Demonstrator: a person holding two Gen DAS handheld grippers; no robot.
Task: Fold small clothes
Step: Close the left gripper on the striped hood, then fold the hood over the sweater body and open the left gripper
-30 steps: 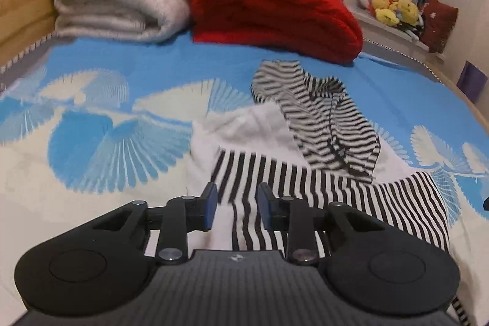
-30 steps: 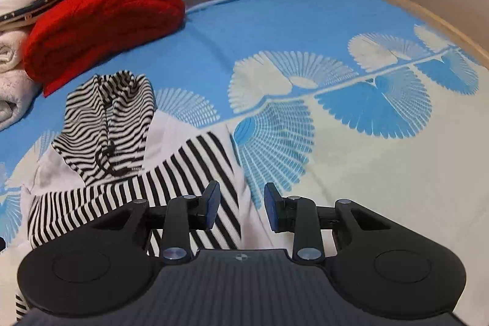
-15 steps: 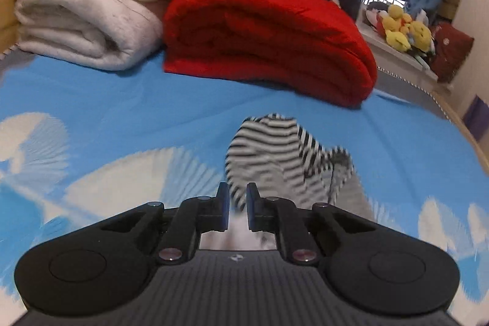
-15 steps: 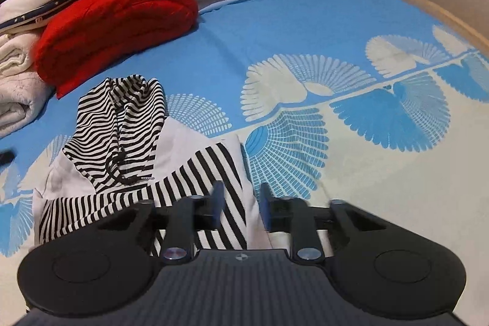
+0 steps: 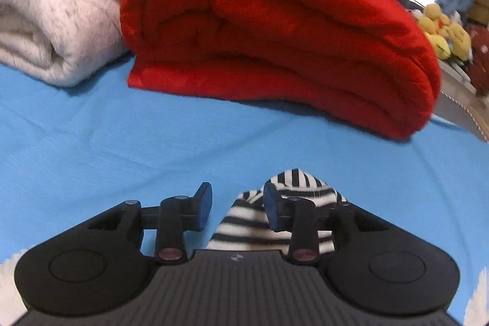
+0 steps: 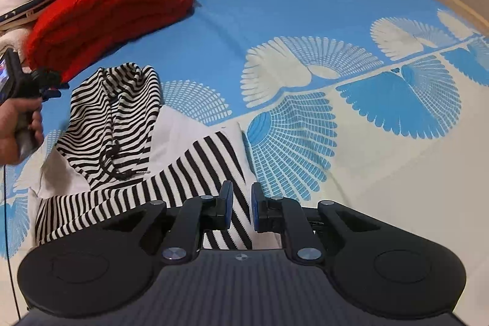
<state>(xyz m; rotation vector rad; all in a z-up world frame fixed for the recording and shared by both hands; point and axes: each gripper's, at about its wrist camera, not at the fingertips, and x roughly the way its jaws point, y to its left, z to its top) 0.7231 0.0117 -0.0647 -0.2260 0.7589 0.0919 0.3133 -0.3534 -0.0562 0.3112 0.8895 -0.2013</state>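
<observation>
Blue bedding (image 6: pixel 275 8) printed with cream and blue fan shapes covers the bed, with a folded red blanket (image 5: pixel 275 29) and a cream blanket (image 5: pixel 49 20) stacked at its far side. On the bedding lies a small striped hoodie (image 6: pixel 116 112), black and white, hood spread toward the red blanket and its sleeve stretched toward the right wrist camera. The right claw (image 6: pixel 241 208) has its jaws drawn close, a narrow gap left, with the striped sleeve edge between them; whether the pads pinch the cloth I cannot tell. The left claw (image 5: pixel 237 208) has just been opening, its jaws partly apart over the hood tip, nothing gripped. A hand (image 6: pixel 18 127) holds that claw's handle.
</observation>
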